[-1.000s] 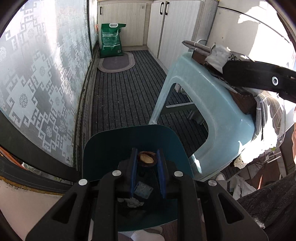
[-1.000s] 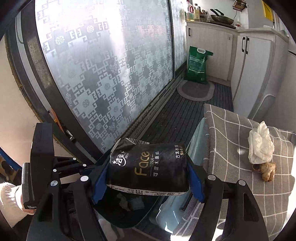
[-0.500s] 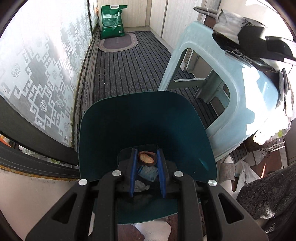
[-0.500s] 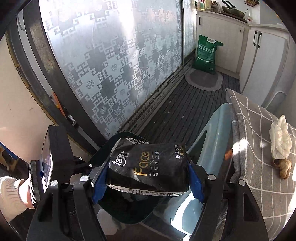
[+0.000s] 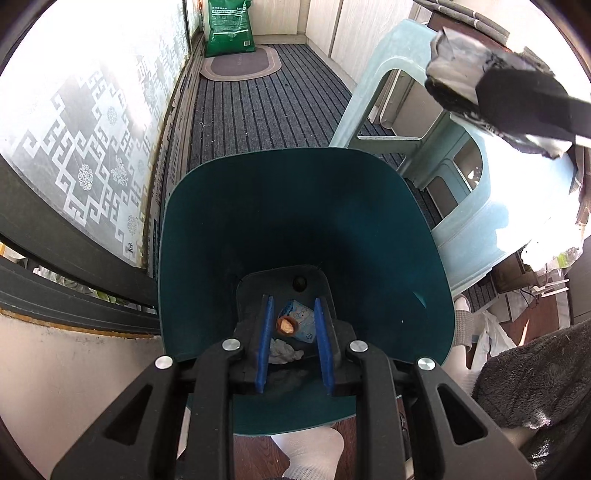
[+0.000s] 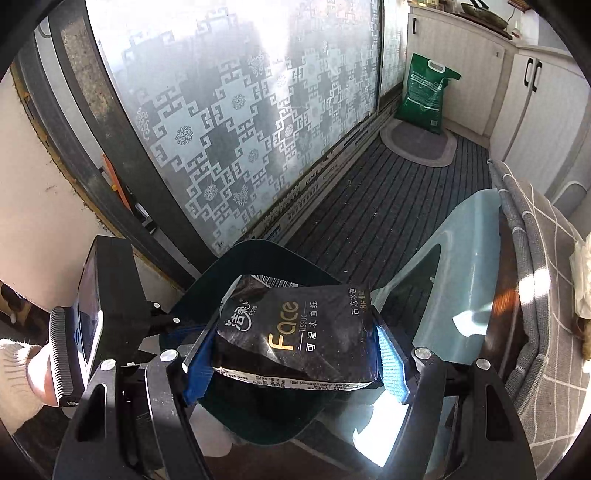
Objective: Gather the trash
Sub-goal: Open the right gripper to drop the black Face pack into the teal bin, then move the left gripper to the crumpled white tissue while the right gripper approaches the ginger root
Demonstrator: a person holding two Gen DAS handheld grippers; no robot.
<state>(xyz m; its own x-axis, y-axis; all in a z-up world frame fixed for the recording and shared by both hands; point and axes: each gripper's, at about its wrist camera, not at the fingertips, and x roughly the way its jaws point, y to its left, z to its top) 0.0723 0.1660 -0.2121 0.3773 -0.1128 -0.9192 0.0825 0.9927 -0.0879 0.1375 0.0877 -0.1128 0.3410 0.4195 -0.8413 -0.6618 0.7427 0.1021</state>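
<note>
Left claw has been lowered deep into the bin; its pads are spread, and the nut appears released near the bin floor. Tissue pack is pinched by the right claw over the bin rim, judged next for dropping.

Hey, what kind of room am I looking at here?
Probably a narrow enclosed balcony or utility corridor at home: frosted sliding door, cabinets, ribbed floor mat and a green sack.

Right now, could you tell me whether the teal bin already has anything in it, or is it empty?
Not empty. The left wrist view looks down into the teal bin: a blue-and-white wrapper and a crumpled tissue lie at its bottom.
</note>
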